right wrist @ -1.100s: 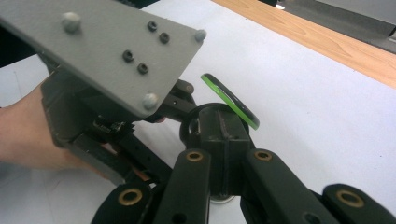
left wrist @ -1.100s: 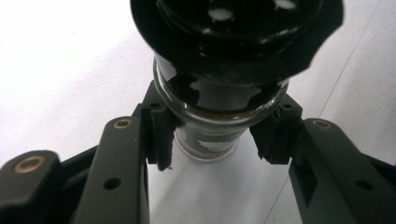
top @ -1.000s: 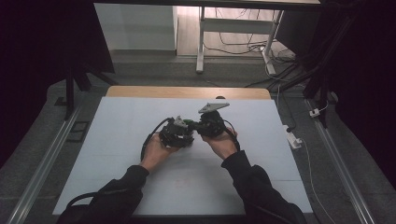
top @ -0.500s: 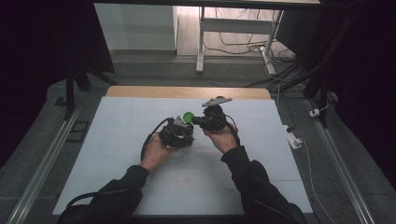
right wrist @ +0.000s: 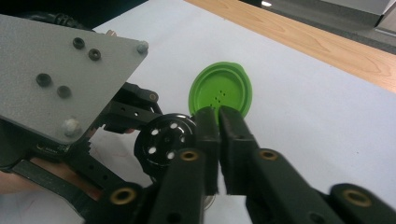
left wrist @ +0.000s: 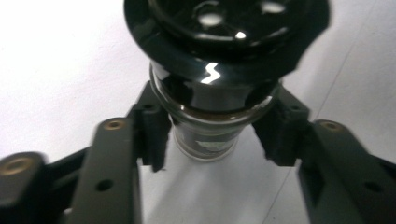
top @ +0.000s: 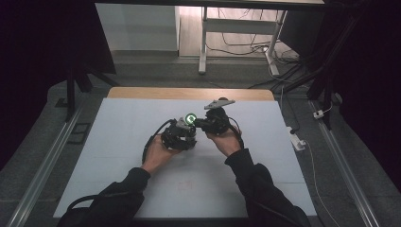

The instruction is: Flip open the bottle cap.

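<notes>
Right gripper (right wrist: 219, 114), round green perforated lid (right wrist: 224, 91)

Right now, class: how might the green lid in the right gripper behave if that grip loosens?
The green lid looks thin and pinched only at its rim by the right gripper, so it could slip. Round and probably light, it may roll across the table.

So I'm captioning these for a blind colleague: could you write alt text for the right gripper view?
The right gripper pinches the lower edge of a round green lid with small holes, held up above a white table. To its left, the left gripper, topped by a grey plate, holds a black perforated cap on a jar. A wooden strip edges the table's far side.
</notes>
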